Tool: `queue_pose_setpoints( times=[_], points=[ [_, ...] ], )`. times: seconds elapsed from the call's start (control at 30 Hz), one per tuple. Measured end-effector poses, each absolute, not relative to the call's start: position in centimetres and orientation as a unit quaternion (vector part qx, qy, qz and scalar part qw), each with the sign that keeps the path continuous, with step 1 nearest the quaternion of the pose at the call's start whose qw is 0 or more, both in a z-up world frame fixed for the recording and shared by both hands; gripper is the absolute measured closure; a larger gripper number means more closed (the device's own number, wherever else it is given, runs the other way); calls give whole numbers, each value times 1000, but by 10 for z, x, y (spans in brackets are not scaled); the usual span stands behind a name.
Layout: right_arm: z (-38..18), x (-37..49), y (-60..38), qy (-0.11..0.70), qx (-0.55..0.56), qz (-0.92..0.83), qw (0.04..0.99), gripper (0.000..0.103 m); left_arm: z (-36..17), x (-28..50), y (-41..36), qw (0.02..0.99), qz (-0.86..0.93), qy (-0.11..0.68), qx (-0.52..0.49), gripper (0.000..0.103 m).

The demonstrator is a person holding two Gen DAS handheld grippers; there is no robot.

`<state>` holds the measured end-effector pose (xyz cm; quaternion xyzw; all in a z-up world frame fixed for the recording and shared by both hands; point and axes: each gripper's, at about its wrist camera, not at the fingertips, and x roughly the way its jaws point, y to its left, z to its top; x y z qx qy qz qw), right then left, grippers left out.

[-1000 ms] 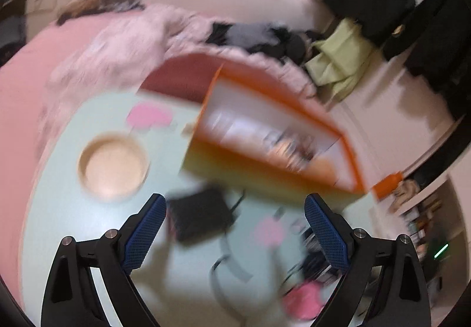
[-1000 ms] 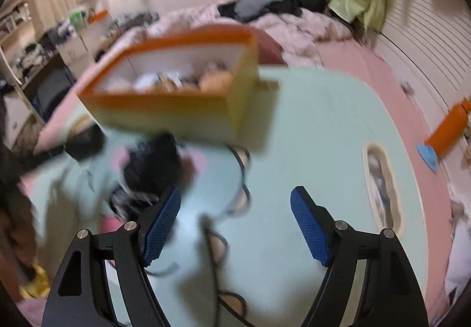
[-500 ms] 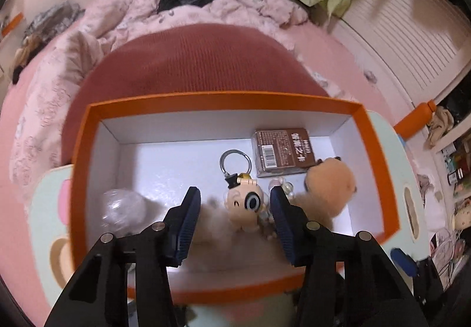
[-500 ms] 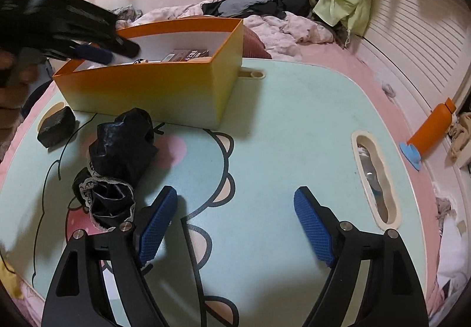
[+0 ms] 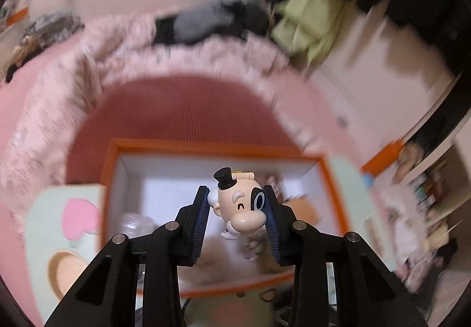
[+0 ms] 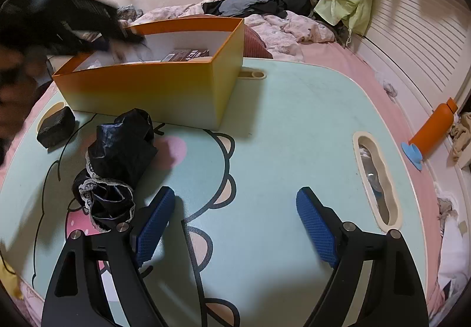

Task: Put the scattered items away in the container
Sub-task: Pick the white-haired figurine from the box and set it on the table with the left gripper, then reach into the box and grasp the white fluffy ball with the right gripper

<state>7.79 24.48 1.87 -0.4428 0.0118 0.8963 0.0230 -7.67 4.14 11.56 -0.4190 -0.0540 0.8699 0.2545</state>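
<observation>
Left tool point(image 5: 238, 213) around figurine point(image 5: 240, 206)

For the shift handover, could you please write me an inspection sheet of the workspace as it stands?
Surface: mint-green cartoon-print table, mostly bare on its right half.
Job's things: orange cardboard box with white inside at the table's far left; a dark brown packet lies in it. A cartoon head figurine with black top hat is above the box.
Clutter: crumpled black lace-trimmed fabric and a small black pouch in front of the box.
Grippers: left tool closing, pads on the figurine; right tool opening, nothing between its pads.
Cables: nothing seen.
Surroundings: pink bedding, dark clothes, orange bottle on the floor.
</observation>
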Motion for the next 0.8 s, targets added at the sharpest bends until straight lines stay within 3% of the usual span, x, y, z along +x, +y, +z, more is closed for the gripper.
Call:
queue_pose_setpoints(
  times=[0.17, 0.53, 0.67, 0.7, 0.73, 0.8],
  points=[
    [19, 78, 246, 12, -442, 897, 23, 18, 138, -34, 2, 240, 887, -60, -390, 69],
    [18, 77, 245, 12, -443, 896, 25, 18, 27, 39, -8, 207, 850, -56, -482, 69],
    [18, 76, 245, 11, -443, 896, 25, 17, 23, 45, -10, 193, 868, -41, -456, 65],
    [18, 76, 246, 12, -444, 896, 25, 17, 24, 46, -11, 192, 871, -42, -451, 50],
    [18, 76, 245, 12, -444, 895, 24, 17, 24, 48, -14, 186, 874, -45, -446, 26],
    [19, 75, 246, 13, -446, 894, 22, 17, 22, 51, -22, 170, 882, -61, -435, 8]
  ],
)
